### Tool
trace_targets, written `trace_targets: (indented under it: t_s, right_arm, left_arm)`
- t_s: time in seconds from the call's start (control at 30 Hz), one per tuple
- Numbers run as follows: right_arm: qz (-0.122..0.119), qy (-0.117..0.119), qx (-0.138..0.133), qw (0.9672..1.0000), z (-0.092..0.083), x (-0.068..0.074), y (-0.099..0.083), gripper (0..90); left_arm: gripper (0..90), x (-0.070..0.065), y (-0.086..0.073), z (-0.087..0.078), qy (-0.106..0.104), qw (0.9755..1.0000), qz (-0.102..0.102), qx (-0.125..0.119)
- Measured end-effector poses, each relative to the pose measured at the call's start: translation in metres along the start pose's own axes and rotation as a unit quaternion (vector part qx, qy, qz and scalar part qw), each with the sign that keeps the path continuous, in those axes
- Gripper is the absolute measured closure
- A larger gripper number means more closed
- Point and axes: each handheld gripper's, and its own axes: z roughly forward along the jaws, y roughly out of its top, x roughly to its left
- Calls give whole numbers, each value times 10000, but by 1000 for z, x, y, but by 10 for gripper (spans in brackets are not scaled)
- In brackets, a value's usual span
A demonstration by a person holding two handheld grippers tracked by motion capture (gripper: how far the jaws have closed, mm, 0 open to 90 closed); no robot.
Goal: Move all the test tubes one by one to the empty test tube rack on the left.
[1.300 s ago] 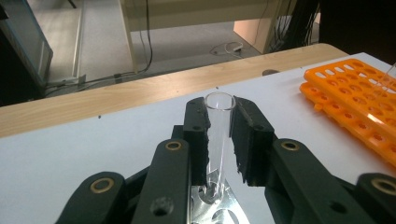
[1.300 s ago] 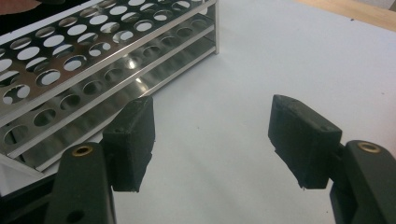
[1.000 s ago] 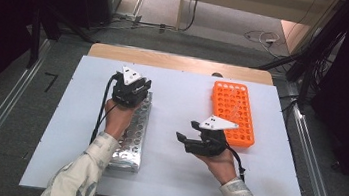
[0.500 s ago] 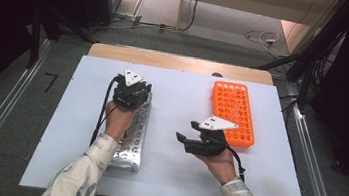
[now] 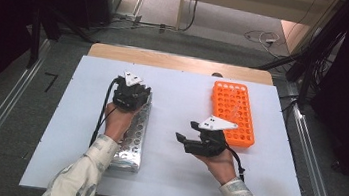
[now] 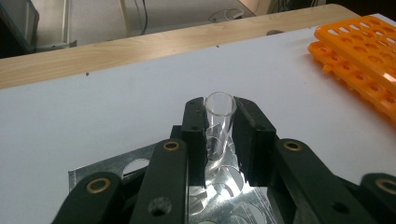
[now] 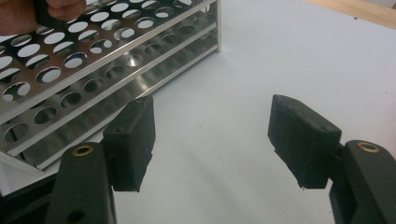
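Observation:
A clear glass test tube (image 6: 219,106) stands upright between the jaws of my left gripper (image 6: 219,123), which is shut on it. The tube's lower end reaches into a hole of the shiny metal rack (image 6: 140,168) at its far end. From above, the left gripper (image 5: 130,95) sits over the far end of that metal rack (image 5: 132,140). My right gripper (image 5: 186,131) hovers over the white table between the two racks, open and pointing left toward the metal rack (image 7: 93,60). In its own view the right gripper (image 7: 217,140) has nothing between its jaws.
An orange plastic tube rack (image 5: 233,113) lies at the right of the white table top (image 5: 179,86), also seen as the orange rack (image 6: 364,56). A wooden strip (image 5: 177,62) runs along the table's far edge. Cables and metal rails lie on the floor around it.

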Motion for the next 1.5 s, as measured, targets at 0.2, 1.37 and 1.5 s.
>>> trace_targets:
  t_s: [0.2,1.37,1.5]
  right_arm:
    - [-6,-2,6,10000,0,0,0,305]
    - [114,-145,-89,9998,-11,-7,-4,306]
    - [163,-222,-116,9996,-19,-13,-7,306]
  left_arm:
    - [716,0,0,0,-49,10000,-40,16]
    - [262,-1,-19,-62,-302,9980,-236,-493]
    - [258,-2,-24,-67,-300,9981,-217,-501]
